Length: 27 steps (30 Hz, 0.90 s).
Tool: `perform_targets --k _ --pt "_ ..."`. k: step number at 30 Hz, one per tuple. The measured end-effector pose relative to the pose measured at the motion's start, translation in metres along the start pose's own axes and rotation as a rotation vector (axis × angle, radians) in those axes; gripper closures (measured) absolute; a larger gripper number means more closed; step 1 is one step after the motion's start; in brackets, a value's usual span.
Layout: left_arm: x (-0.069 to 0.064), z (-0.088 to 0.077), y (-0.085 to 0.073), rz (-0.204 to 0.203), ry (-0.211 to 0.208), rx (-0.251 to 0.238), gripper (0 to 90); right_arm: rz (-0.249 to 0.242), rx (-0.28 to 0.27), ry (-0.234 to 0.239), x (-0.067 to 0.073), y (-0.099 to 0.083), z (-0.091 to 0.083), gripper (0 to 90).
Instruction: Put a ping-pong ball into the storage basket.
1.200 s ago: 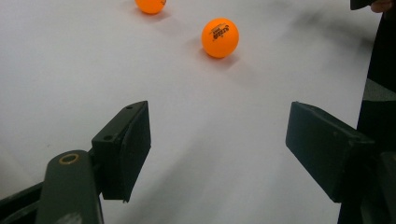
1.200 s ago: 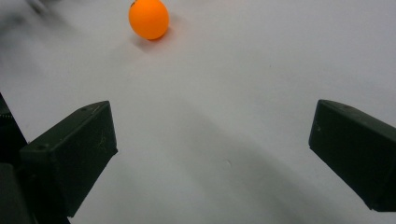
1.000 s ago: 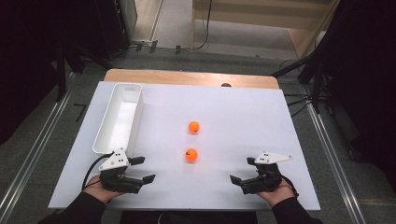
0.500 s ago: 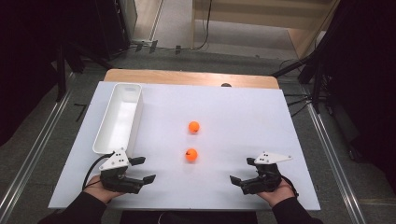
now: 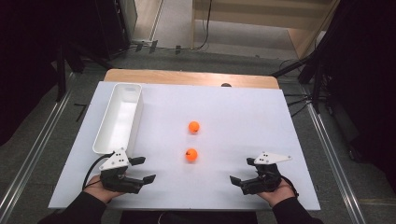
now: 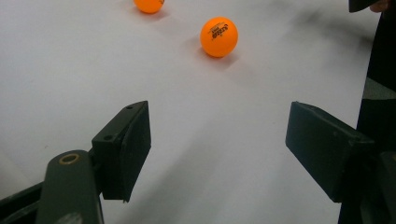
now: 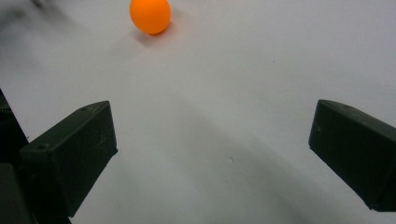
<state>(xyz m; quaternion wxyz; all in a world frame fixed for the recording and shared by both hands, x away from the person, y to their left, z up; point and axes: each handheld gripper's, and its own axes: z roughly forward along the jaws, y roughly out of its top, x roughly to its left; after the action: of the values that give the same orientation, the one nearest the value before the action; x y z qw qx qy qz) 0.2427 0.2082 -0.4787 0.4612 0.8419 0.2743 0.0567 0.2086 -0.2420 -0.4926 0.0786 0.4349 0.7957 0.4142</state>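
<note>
Bright even overhead light, soft faint shadows, dark surroundings, gripper views slightly blurred, mild grain.

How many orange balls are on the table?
2. The near ball sits on the white table between the two grippers; the far ball lies just beyond it, toward the middle. Both are right of the white tray.

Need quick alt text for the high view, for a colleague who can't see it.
Two orange balls lie mid-table on the white table, a white tray at far left. The left gripper and right gripper rest open at the near edge.
</note>
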Motion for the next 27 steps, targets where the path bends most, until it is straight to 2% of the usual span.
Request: perform_targets --k 2,5,9,15,17,19,21,23,27 --pt "-0.001 0.000 0.001 -0.001 0.009 0.009 22.7 0.001 0.001 -0.001 0.000 0.000 0.000 0.0" --pt "-0.003 0.002 0.003 0.032 0.027 0.039 22.7 0.001 0.001 0.001 0.000 0.000 0.000 0.0" --pt "-0.005 0.005 0.004 0.025 0.003 0.046 22.6 0.003 0.005 0.003 0.000 0.000 0.000 0.0" --pt "-0.008 0.006 0.009 0.023 0.012 0.050 22.6 0.003 0.012 0.003 0.000 -0.001 0.000 0.0" --pt "-0.007 0.006 0.011 0.014 0.007 0.064 22.6 0.006 0.013 0.003 -0.001 -0.001 0.000 0.0" --pt "-0.008 0.007 0.013 0.026 -0.003 0.073 22.6 0.007 0.014 0.004 -0.001 -0.001 0.000 0.0" --pt "-0.009 0.008 0.015 0.040 -0.013 0.068 22.6 0.009 0.017 0.001 -0.001 -0.001 0.000 0.0" --pt "-0.010 0.009 0.018 0.035 -0.034 0.057 22.6 0.011 0.014 -0.001 -0.001 -0.001 0.000 0.0" --pt "-0.010 0.010 0.022 0.023 -0.049 0.054 22.6 0.012 0.018 0.001 -0.001 -0.001 0.000 0.0"
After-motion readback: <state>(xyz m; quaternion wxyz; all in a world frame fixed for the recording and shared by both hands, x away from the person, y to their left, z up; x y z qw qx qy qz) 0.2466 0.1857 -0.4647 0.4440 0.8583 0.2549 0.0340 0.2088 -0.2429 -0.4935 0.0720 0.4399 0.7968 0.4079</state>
